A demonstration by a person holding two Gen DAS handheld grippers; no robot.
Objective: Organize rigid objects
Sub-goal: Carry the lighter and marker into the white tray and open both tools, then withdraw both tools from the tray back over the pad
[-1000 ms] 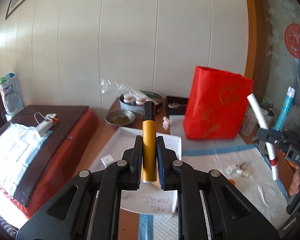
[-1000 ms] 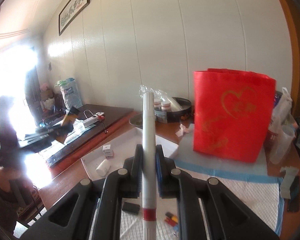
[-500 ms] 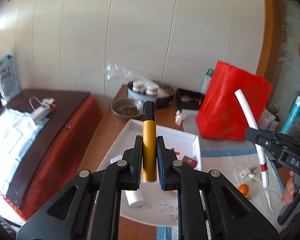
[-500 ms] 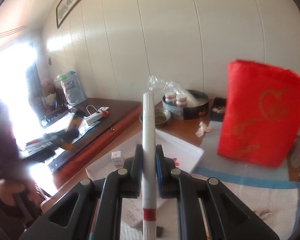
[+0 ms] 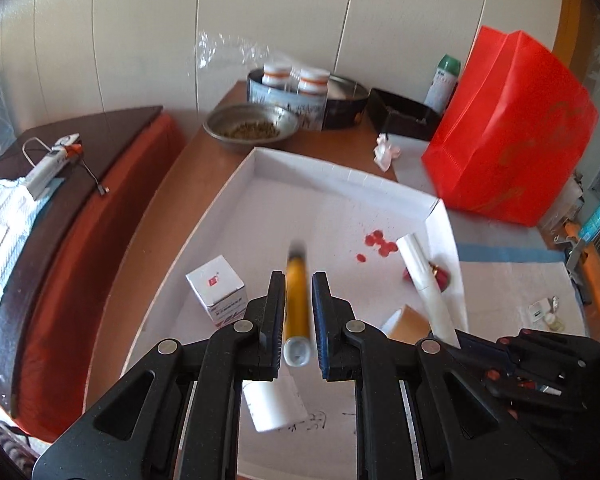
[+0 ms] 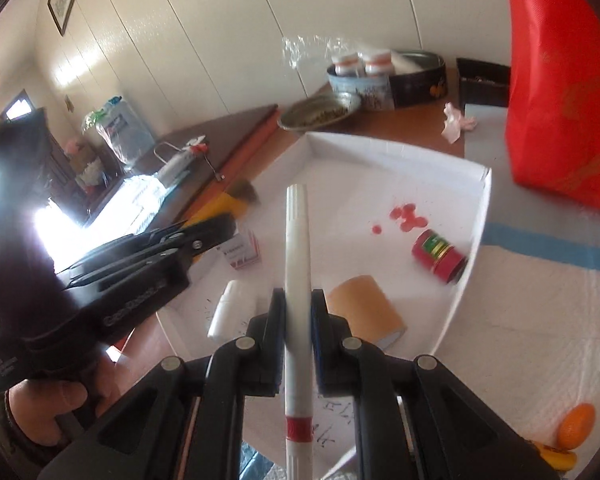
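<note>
Now both grippers hover over the white tray (image 5: 342, 174): left gripper (image 5: 296, 312) clamps a yellow tube (image 5: 296, 300), right gripper (image 6: 298, 320) clamps a white marker (image 6: 296, 264). Best lowered flat onto bare tray floor, apart, before releasing.

At the upper right of my left view I see a red bag (image 5: 512, 136) on the counter (image 5: 220, 128), with a metal bowl (image 5: 252, 125) of brownish bits upper centre, a round tin (image 5: 288, 100) holding two white bottles behind it.
</note>
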